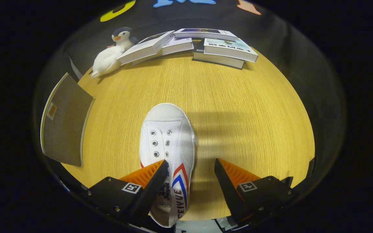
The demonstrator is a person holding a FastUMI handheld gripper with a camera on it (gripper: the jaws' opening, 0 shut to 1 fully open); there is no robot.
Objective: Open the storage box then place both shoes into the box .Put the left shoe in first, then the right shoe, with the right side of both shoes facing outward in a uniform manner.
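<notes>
While a white canvas shoe (168, 152) lies toe-forward on the wooden table (238, 106), the gripper (190, 168) hangs over its heel end with jaws spread wide and nothing clamped. One finger sits over the shoe's collar; the other stands clear over bare wood beside the striped flank, so the shoe lies toward one finger, not centred between them.

That offset is the likely trouble: a close from this position would probably catch only one wall of the soft upper, letting the shoe twist or slide, and a twisted shoe could land in the box with the wrong side outward. Whether this is the left or right shoe cannot be told with confidence.

Beyond the toe, open tabletop runs to a row of books (228, 48), with a plush penguin (112, 53) leaning at their end. A grey flat panel (65, 123), possibly the storage box or its lid, lies near the table's edge, beside the shoe but apart from it. The table edge sits close behind the heel, leaving little room to draw back.
</notes>
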